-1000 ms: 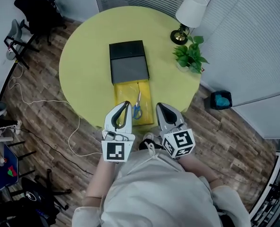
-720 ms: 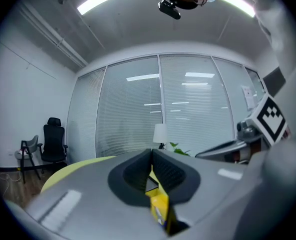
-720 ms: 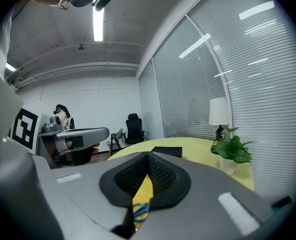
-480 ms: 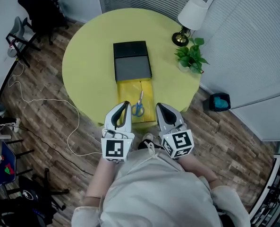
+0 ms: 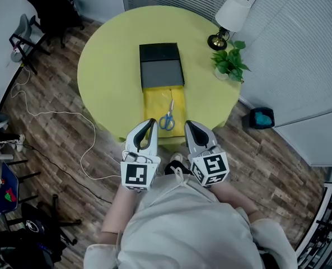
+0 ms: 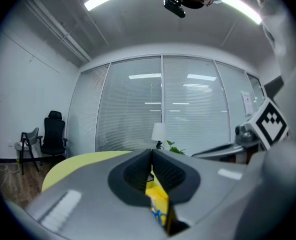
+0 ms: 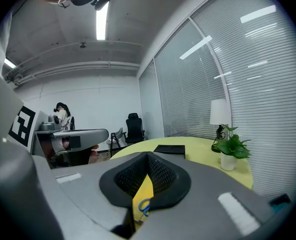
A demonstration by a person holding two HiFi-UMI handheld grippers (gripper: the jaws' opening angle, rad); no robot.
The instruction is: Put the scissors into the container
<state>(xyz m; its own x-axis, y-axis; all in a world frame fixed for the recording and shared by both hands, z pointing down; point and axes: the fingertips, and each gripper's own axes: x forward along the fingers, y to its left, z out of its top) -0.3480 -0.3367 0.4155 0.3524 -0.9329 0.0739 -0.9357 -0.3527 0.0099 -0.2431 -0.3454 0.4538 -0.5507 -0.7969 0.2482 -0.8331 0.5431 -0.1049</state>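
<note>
Blue-handled scissors [image 5: 167,120] lie on a yellow sheet [image 5: 164,101] near the front edge of a round yellow-green table [image 5: 107,72]. Just beyond the sheet sits the dark rectangular container [image 5: 161,66]. My left gripper [image 5: 149,123] and right gripper [image 5: 189,125] hover side by side at the table's near edge, short of the scissors, both shut and empty. Through the slit of the left gripper [image 6: 151,154] show the sheet and scissors [image 6: 159,215]. The right gripper [image 7: 148,156] frames the scissors [image 7: 144,206] too, with the container [image 7: 169,149] farther off.
A white-shaded lamp [image 5: 230,17] and a potted plant [image 5: 230,64] stand at the table's far right. A teal bin [image 5: 261,118] sits on the wood floor to the right. Black chairs [image 5: 48,4] and a white cable [image 5: 54,116] are at the left.
The table, container and scissors have drawn nearer to both grippers in the head view. The grippers hold the same pose, still shut.
</note>
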